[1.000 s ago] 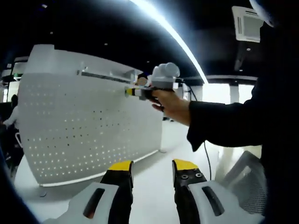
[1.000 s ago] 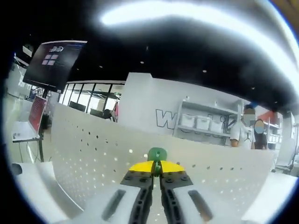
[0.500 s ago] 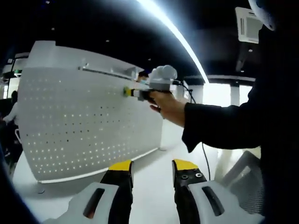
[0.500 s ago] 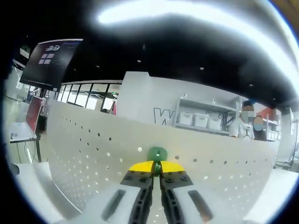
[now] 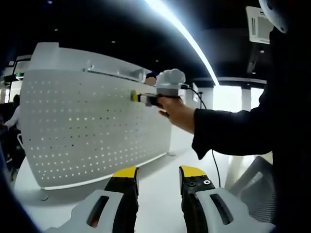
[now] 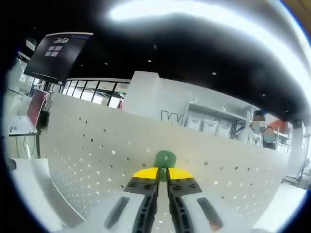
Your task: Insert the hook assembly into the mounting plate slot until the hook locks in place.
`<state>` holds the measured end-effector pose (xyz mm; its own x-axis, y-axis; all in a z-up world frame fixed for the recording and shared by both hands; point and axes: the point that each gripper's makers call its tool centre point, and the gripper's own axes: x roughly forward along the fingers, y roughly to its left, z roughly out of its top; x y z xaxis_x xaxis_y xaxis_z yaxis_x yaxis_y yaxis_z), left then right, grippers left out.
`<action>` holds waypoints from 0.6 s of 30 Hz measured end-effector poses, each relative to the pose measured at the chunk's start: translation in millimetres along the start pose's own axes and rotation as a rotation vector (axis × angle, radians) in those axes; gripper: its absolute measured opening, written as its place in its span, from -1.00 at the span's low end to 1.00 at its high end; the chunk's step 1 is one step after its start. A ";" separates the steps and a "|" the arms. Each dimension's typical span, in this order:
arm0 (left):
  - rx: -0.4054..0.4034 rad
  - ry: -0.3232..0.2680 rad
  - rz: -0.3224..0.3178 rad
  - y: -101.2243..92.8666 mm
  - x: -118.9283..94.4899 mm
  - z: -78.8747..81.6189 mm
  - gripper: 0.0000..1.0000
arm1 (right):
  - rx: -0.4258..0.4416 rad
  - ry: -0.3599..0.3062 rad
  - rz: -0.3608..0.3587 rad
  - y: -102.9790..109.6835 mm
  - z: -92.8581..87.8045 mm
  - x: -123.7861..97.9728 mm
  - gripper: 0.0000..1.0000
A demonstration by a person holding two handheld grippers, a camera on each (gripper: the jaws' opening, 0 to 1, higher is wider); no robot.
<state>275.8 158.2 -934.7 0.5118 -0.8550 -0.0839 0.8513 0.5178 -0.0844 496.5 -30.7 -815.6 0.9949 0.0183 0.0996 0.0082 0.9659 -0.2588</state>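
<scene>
Now at the perforated mounting plate [image 5: 92, 131], the right claw [image 5: 136, 97], gripped in a person's hand [image 5: 177, 111], presents its yellow tips to the upper rows of holes, apparently touching or just short of the surface. Its own view explains the level, head-on approach: the jaws are pinched nearly together on a green hook assembly [image 6: 164, 159], which juts past the tips of the right claw [image 6: 160, 173] and sits against the white plate [image 6: 87, 155], seemingly so the piece can be pushed straight into a slot. Whether it has entered a hole or locked cannot be told; the seating looks unfinished, judging by the firm grip on the part. The left claw [image 5: 156, 174] hangs back near the bench [image 5: 155, 204], jaws parted and holding nothing, probably kept clear so the plate and the working claw stay in sight. A ceiling light strip [image 5: 184, 39] runs overhead, and shelves with bins [image 6: 214, 127] stand beyond the plate.
</scene>
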 end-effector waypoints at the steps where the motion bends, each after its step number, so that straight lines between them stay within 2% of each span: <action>1: 0.000 0.000 0.001 0.2 0.0 0.0 -0.32 | 0.001 0.002 0.001 -0.2 -0.9 -0.3 -0.91; 10: 0.007 0.003 0.003 0.6 -0.3 -0.5 -0.32 | 0.018 0.038 0.004 -4.5 -12.6 -14.2 -0.83; 18: 0.020 0.013 0.008 1.4 -0.3 -2.7 -0.32 | 0.018 0.050 0.009 -7.6 -13.2 -35.1 -0.79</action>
<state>276.6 159.3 -937.5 0.5172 -0.8503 -0.0973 0.8493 0.5239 -0.0643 462.9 -42.1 -829.8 0.9987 0.0148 0.0488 -0.0025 0.9703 -0.2419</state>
